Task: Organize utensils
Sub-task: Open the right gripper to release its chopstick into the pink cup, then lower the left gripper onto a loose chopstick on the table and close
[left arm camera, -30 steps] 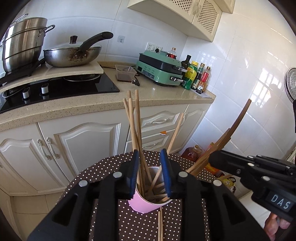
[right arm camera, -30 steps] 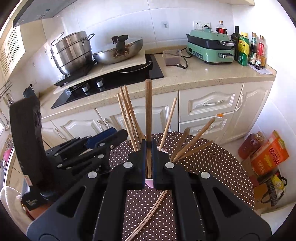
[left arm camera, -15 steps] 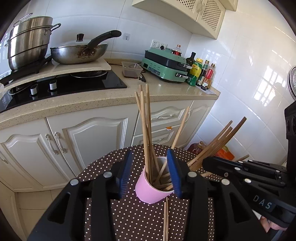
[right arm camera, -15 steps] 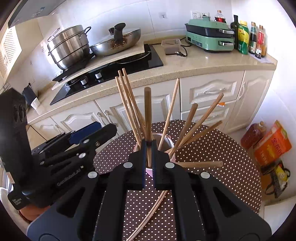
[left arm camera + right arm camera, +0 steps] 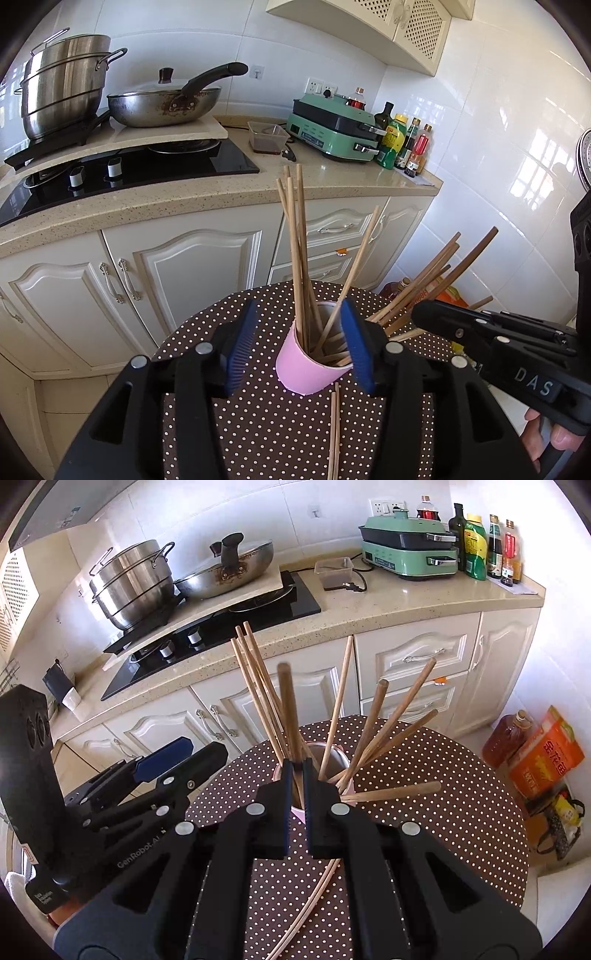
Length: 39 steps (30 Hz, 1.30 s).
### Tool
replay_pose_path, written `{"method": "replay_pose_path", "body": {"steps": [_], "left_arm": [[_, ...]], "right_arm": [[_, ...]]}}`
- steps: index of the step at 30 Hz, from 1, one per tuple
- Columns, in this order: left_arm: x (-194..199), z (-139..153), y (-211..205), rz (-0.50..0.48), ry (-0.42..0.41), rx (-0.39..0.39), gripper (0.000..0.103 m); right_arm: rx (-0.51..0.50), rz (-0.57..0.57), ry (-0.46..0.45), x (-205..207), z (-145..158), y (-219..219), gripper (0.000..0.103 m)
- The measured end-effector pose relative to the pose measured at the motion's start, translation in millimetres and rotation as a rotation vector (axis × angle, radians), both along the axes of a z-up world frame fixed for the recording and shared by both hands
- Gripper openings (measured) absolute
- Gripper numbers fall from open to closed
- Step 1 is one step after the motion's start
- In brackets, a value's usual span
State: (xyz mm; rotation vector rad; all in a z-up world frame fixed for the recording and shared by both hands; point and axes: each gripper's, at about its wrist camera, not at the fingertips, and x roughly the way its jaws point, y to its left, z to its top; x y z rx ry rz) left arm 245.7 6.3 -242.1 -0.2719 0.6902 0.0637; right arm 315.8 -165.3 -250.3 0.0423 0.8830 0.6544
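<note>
From the left wrist, the left gripper (image 5: 299,345) has just been opening; its blue pads now flank the pink cup (image 5: 308,371) without pressing it, and two pale chopsticks (image 5: 334,435) lie lengthwise on the dotted table (image 5: 258,424) just nearer. From the right wrist, the right gripper (image 5: 296,775) pinches a dark chopstick (image 5: 287,709), near-upright, apparently lowering into the cup.

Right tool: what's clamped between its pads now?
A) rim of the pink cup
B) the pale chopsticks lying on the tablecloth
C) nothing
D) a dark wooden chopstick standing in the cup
D: the right tool is shut on a dark wooden chopstick that rises upright from the pink cup; its pads clear the rim.
</note>
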Motion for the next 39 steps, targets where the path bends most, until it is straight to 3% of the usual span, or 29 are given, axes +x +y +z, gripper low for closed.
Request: {"method": "replay_pose_path", "body": {"steps": [10, 13, 15, 16, 26, 32, 39], "left_arm": [[-9, 4, -4, -0.002, -0.004, 0.012, 0.050], [-12, 5, -3, 0.001, -0.005, 0.009, 0.051], [-15, 6, -4, 0.002, -0.006, 0.009, 0.051], [-15, 6, -4, 0.002, -0.007, 0.010, 0.051], [-24, 2, -8, -0.003, 0.012, 0.013, 0.051], [-31, -16, -14, -0.015, 0.071, 0.009, 0.051], [-35, -64, -31, -0.058, 0.227, 0.004, 0.051]], "right_arm": [[0.002, -0.001, 0.001, -10, 3, -5, 0.007], [0.004, -0.005, -0.004, -13, 5, -6, 0.013], [0.009, -0.010, -0.010, -14, 6, -7, 0.028], [0.014, -0.014, -0.015, -16, 7, -9, 0.031], [0.014, -0.011, -0.021, -29, 7, -18, 0.031], [-0.018, -0.009, -0.007, -45, -7, -30, 0.031], [-0.090, -0.002, 0.044, -63, -45, -44, 0.031]]}}
